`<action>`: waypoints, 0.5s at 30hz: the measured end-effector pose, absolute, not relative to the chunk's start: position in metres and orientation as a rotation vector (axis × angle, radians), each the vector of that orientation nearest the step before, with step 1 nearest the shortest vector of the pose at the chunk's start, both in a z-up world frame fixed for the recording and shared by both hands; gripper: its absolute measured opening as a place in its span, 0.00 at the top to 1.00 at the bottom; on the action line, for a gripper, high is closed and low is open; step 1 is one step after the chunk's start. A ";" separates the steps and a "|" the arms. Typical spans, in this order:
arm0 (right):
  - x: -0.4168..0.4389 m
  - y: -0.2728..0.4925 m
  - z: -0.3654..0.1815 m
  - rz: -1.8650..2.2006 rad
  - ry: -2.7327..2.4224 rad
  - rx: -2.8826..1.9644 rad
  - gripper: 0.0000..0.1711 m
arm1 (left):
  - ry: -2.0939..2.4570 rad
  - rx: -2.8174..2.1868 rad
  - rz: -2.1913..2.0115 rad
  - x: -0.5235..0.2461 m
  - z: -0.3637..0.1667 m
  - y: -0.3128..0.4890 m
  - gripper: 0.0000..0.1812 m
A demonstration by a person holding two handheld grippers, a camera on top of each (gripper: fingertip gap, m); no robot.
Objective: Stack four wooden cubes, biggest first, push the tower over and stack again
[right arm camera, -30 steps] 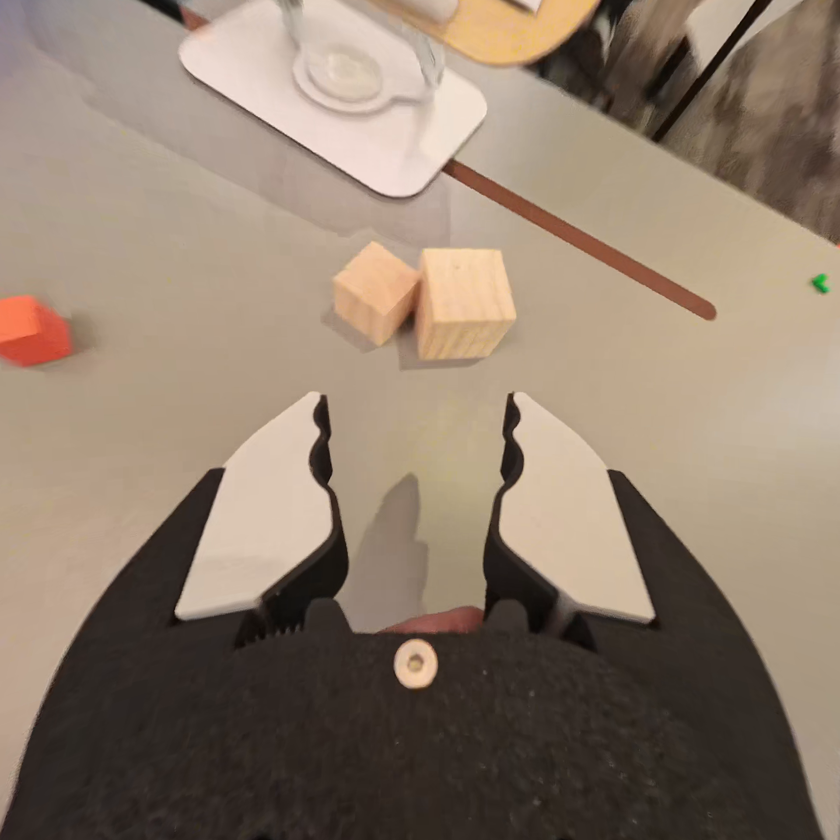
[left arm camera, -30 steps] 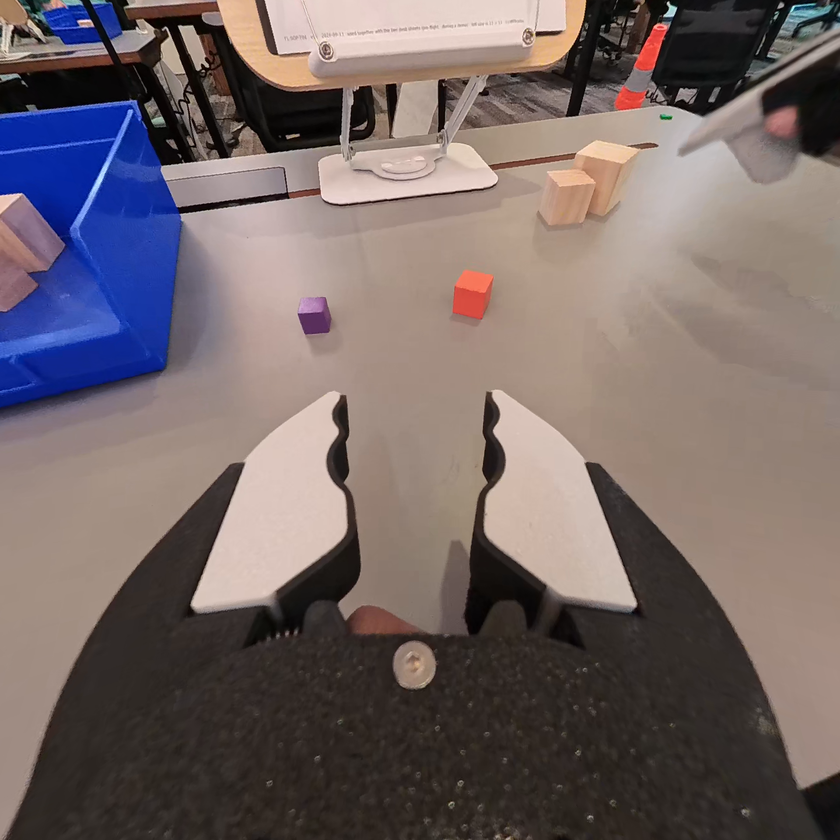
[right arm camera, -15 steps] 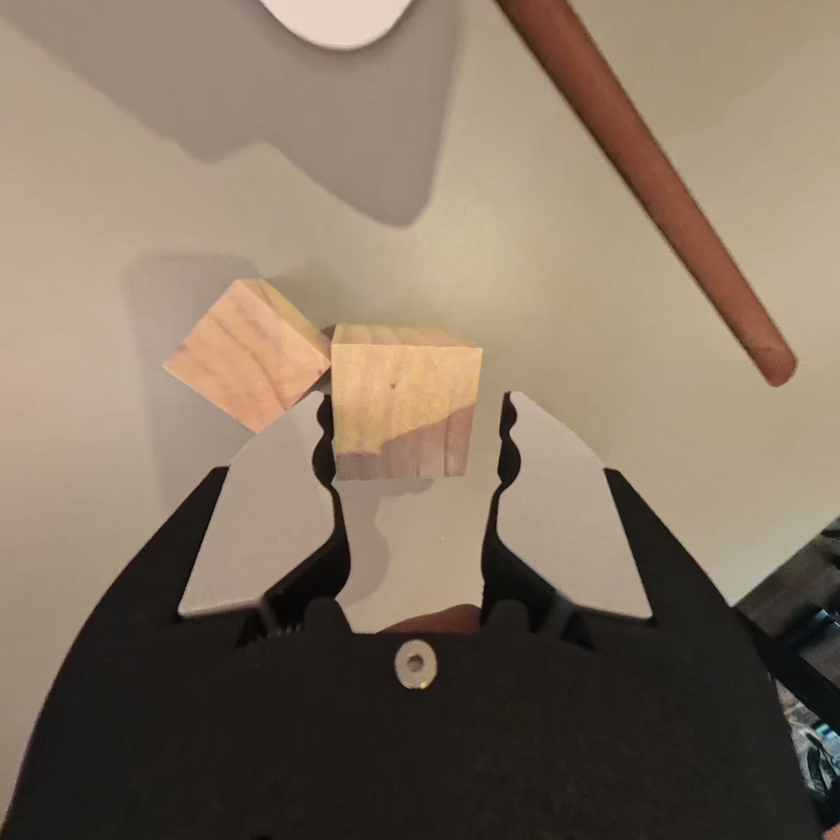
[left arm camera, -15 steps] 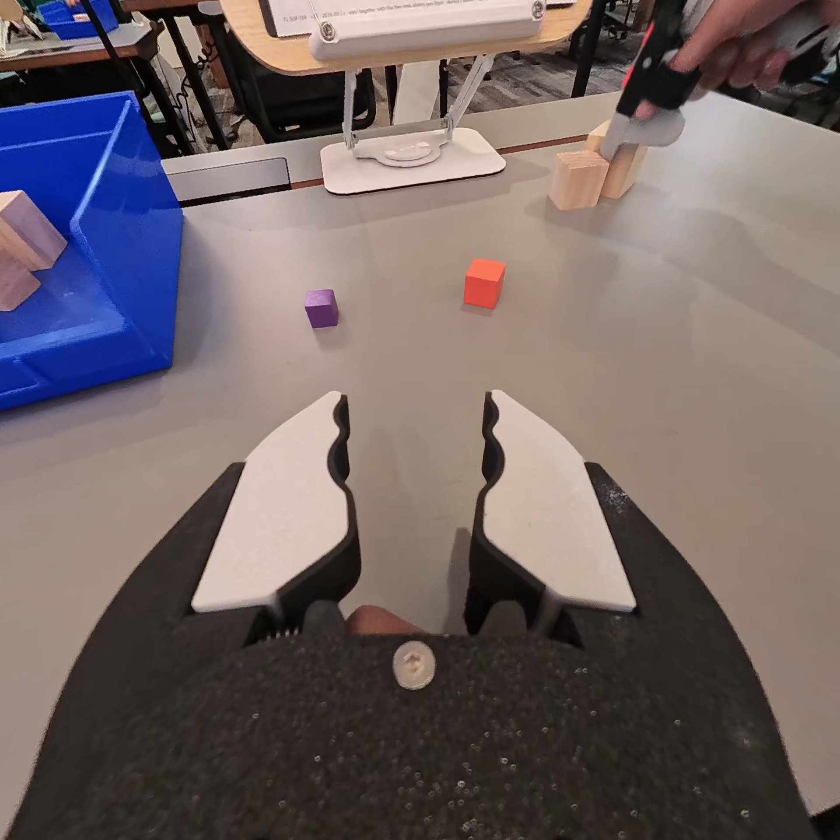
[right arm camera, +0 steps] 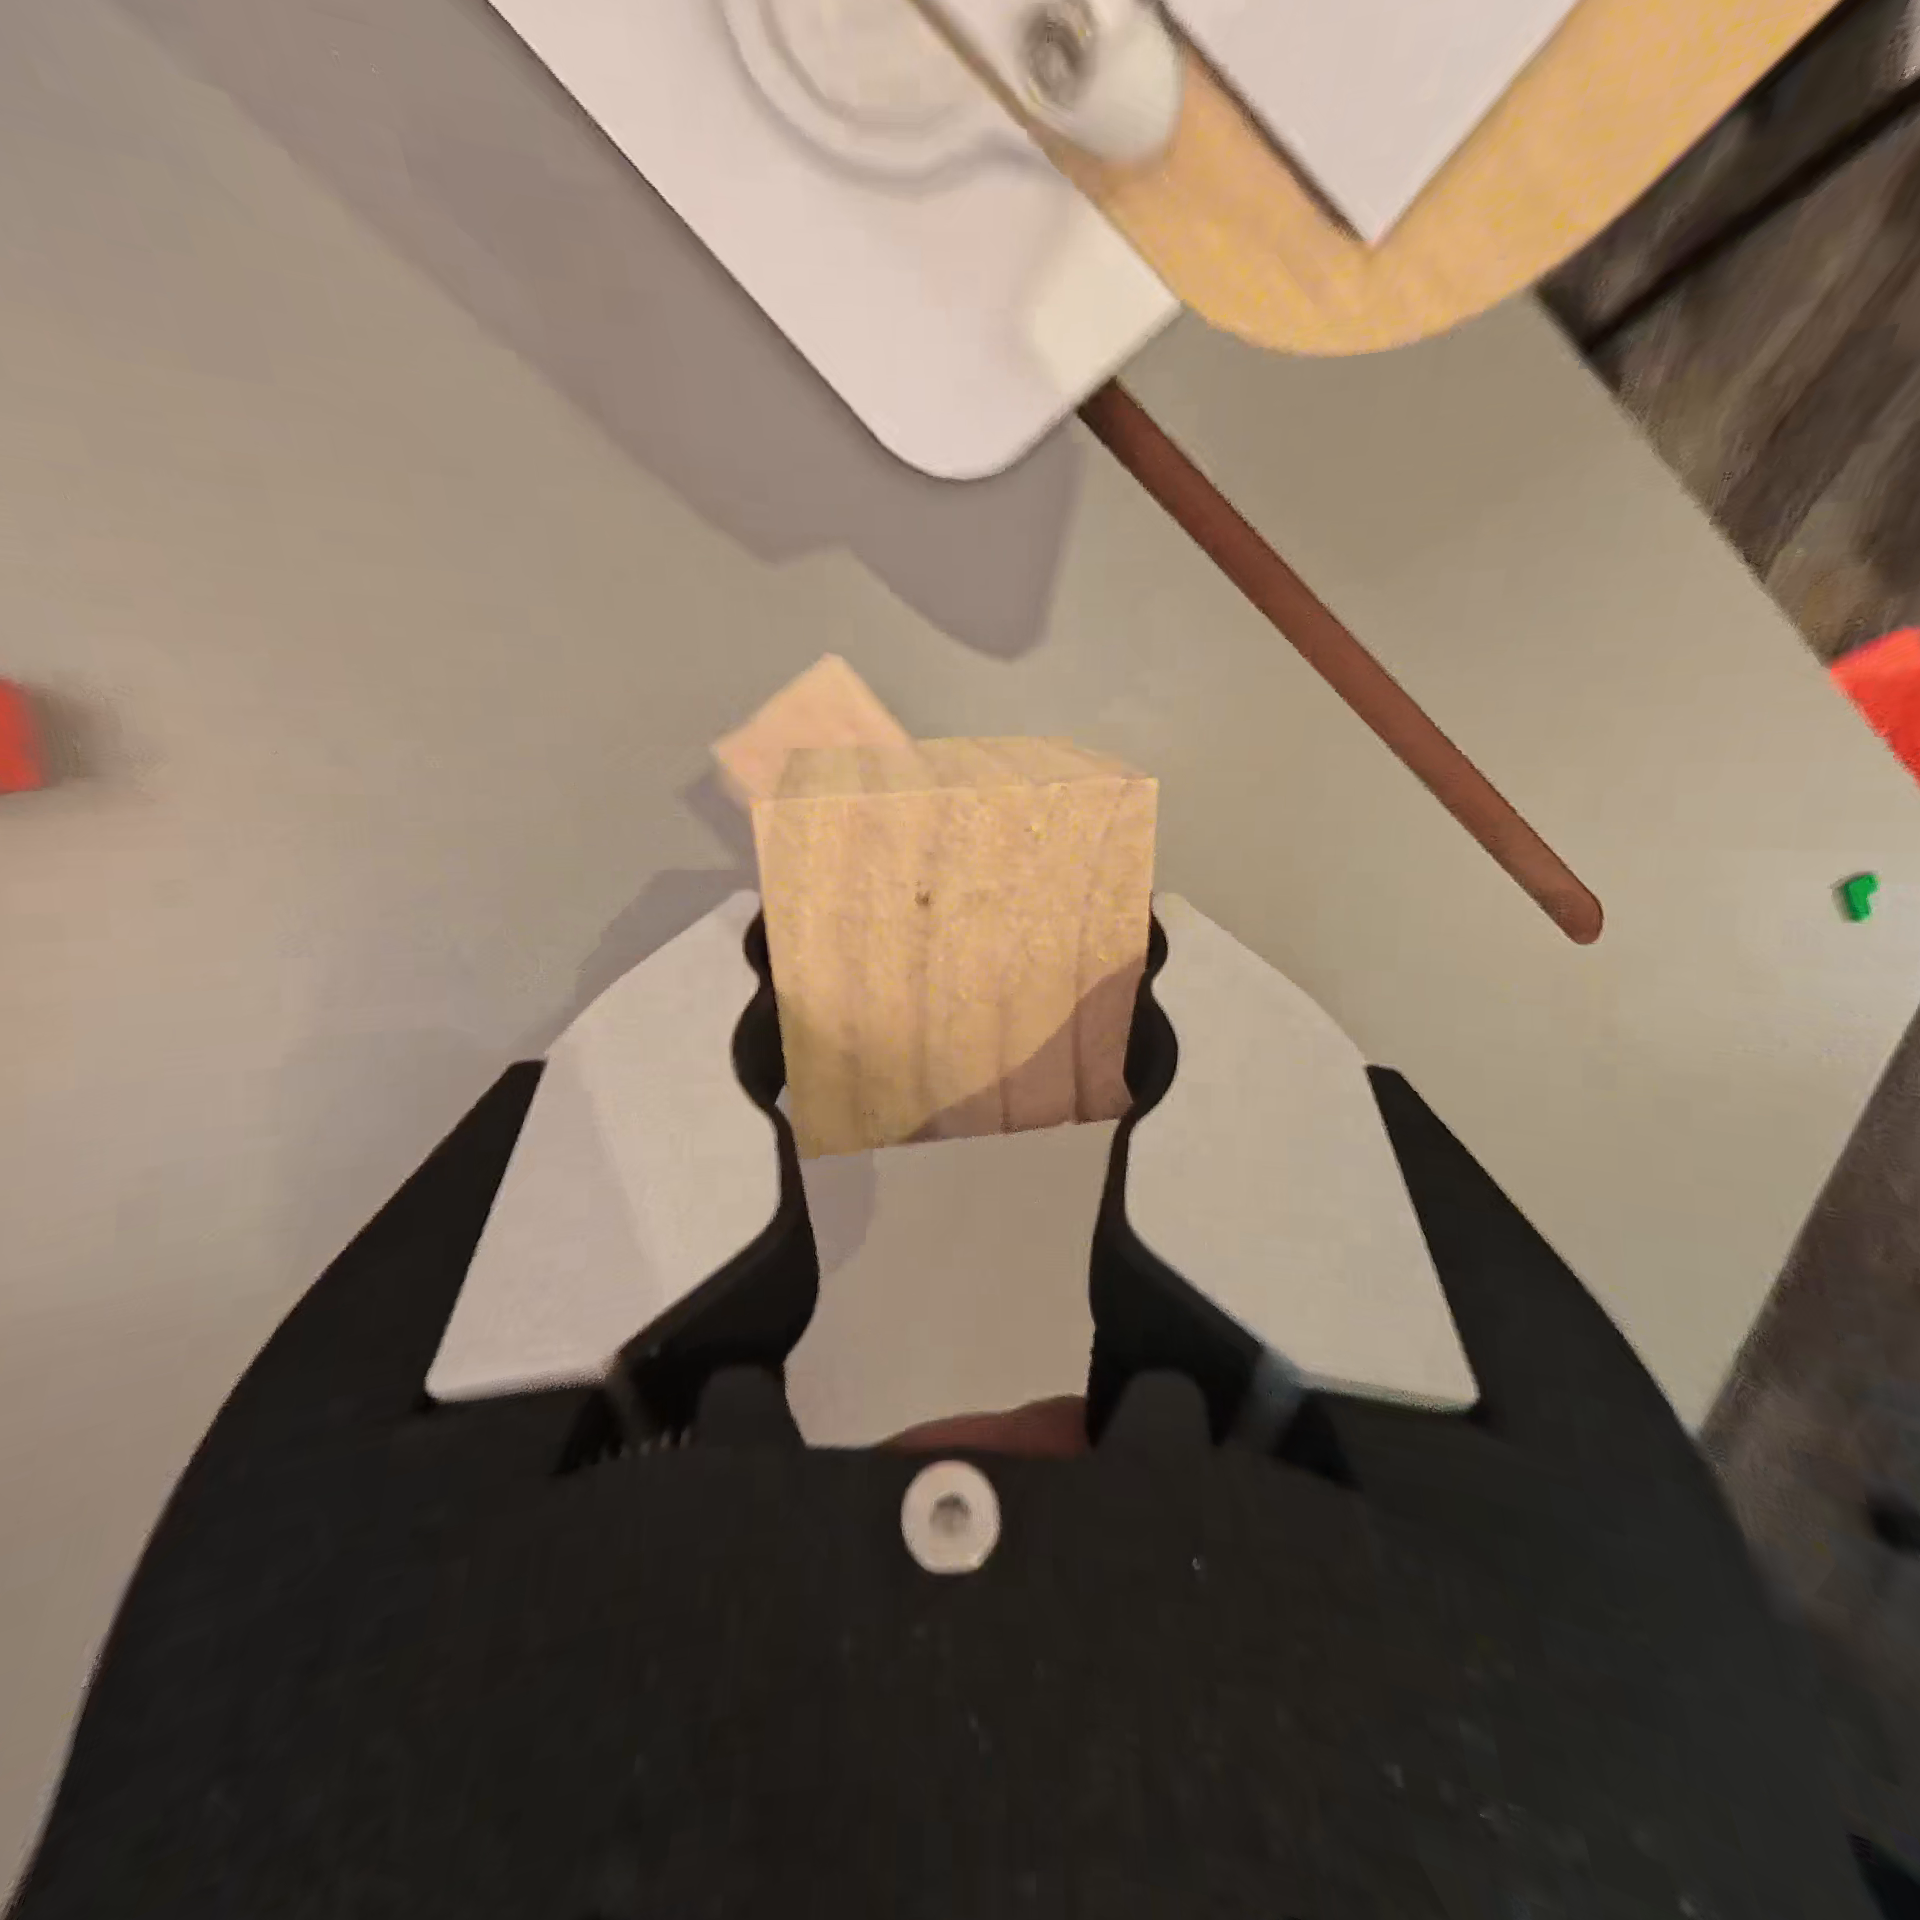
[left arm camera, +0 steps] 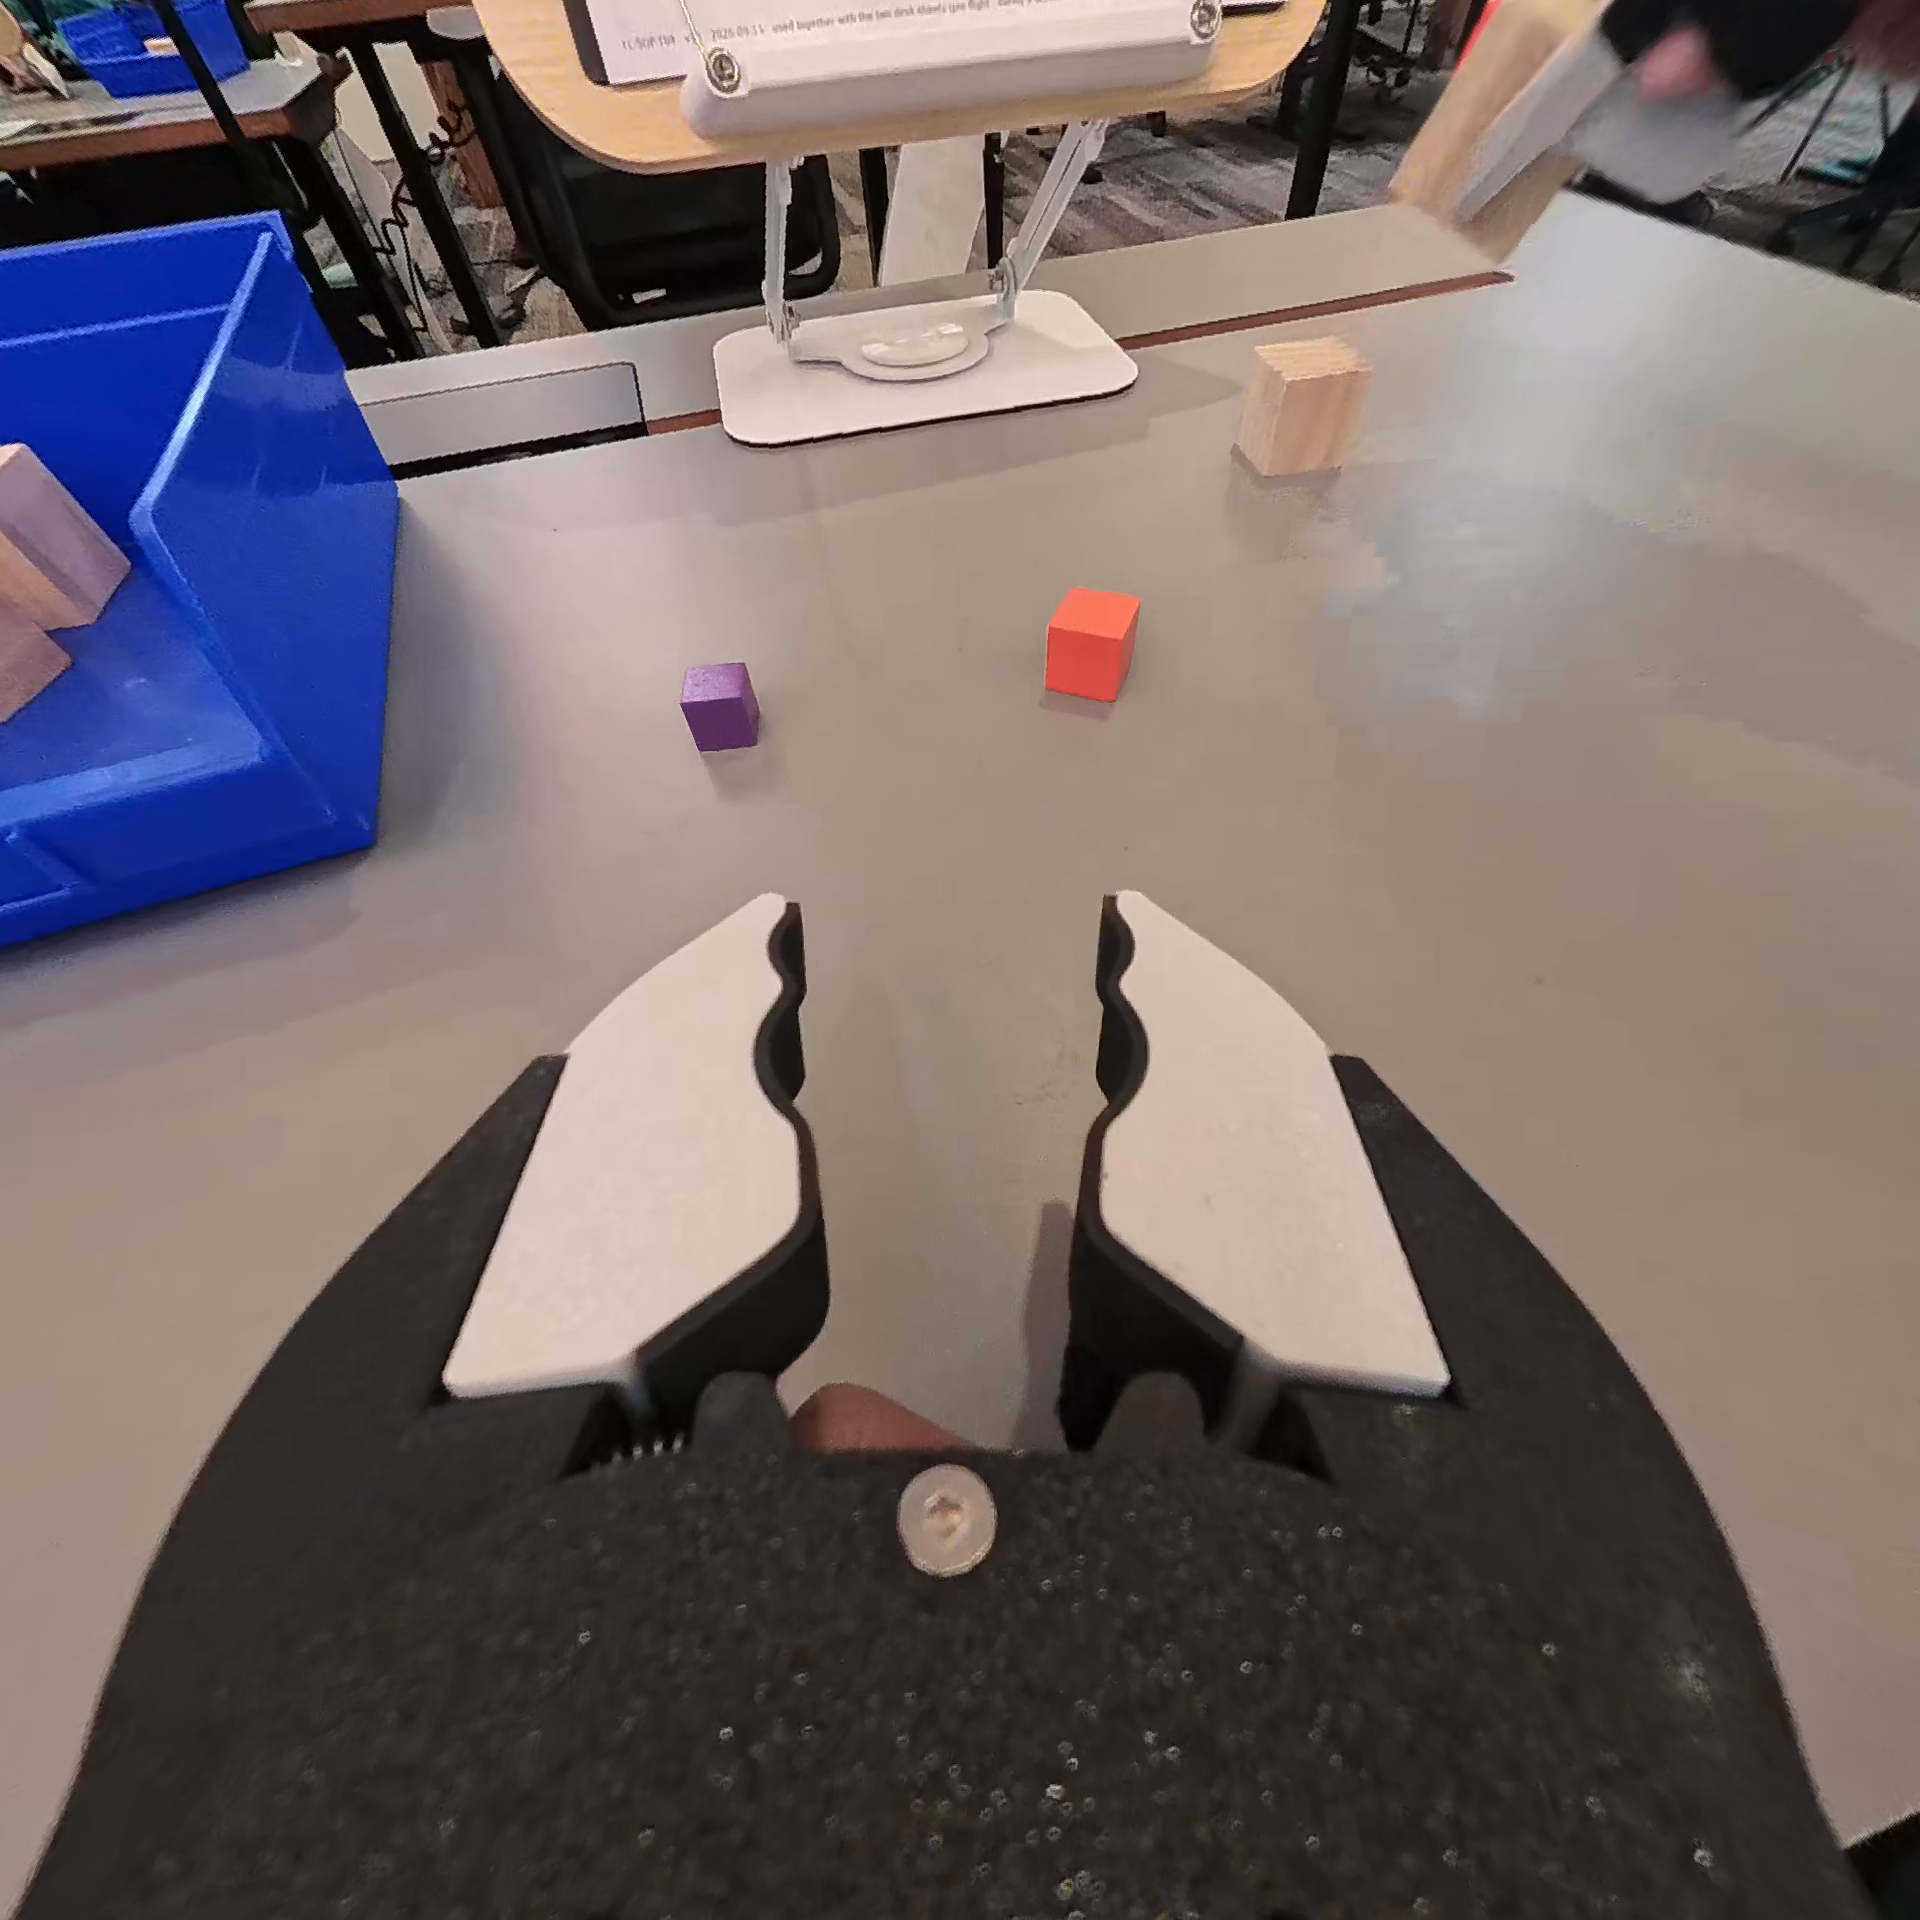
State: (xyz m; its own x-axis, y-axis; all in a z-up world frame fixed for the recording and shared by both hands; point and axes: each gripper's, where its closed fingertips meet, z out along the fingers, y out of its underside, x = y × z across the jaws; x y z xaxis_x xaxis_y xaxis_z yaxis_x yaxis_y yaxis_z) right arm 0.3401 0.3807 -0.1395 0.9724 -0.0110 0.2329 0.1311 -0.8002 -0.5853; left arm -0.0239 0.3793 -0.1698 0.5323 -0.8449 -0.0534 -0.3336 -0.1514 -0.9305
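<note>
Right wrist view showed the right gripper (right arm camera: 951, 997) clamped on the big cube (right arm camera: 951, 956), pale wood with vertical grain, held square between the jaw tips and lifted off the table (right arm camera: 312, 520), with a smaller cube (right arm camera: 805, 717) peeking out behind it at 11 o'clock. Left wrist view showed the left gripper (left arm camera: 951, 1003) open and empty above the table, with the purple cube (left arm camera: 719, 707) at 11 o'clock, the orange cube (left arm camera: 1091, 644) at 1 o'clock and the smaller cube farther off at 1 o'clock.
</note>
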 end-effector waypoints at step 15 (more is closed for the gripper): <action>0.194 0.382 -0.215 -0.012 -0.857 -2.558 0.62 | 1.010 -1.665 -0.594 -0.021 -0.154 0.375 0.71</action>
State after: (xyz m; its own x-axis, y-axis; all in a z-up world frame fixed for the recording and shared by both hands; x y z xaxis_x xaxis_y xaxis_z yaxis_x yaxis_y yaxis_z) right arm 0.1944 0.3822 -0.2149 0.8078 0.5714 0.1445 0.5753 -0.7110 -0.4045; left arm -0.0212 0.3745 -0.1541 0.5202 -0.8484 -0.0978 -0.3274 -0.0923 -0.9404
